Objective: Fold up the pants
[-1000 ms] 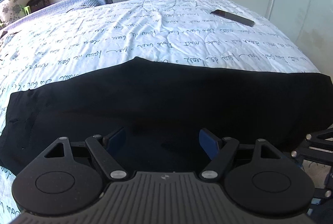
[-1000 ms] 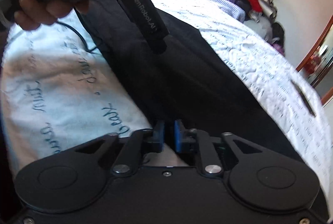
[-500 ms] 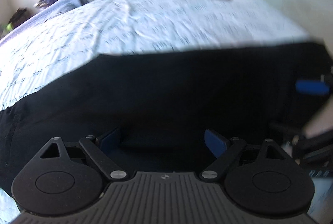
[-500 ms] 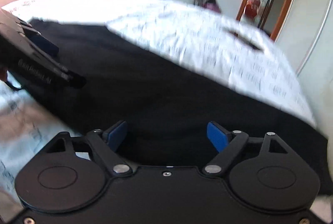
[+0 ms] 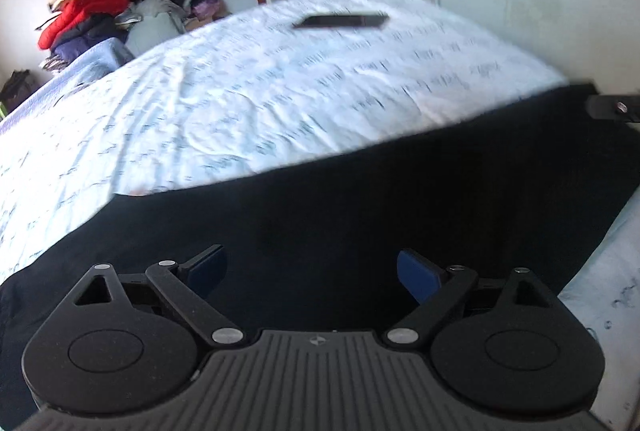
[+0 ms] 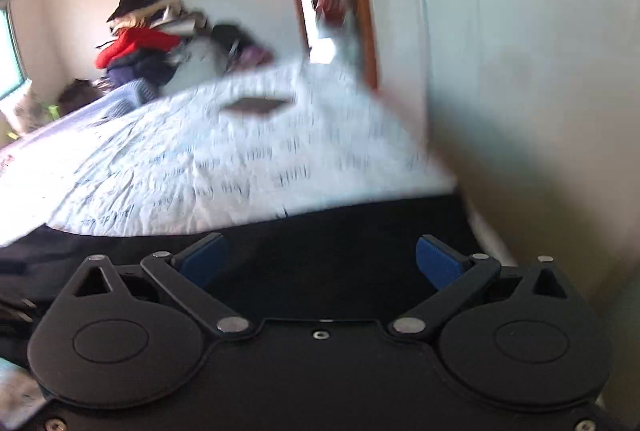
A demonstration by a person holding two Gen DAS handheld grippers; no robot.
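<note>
Both grippers are found shifted along the black pants (image 5: 360,215), spread lengthwise across the bed (image 5: 240,103); left gripper (image 5: 312,269) and right gripper (image 6: 320,259) jaws, just opened wide, hold nothing, the right nearer the far end.

My black pants (image 5: 360,199) lie flat in a long dark band across the near side of the bed (image 5: 240,103), reaching its right edge; fabric details are too dark to tell.
</note>
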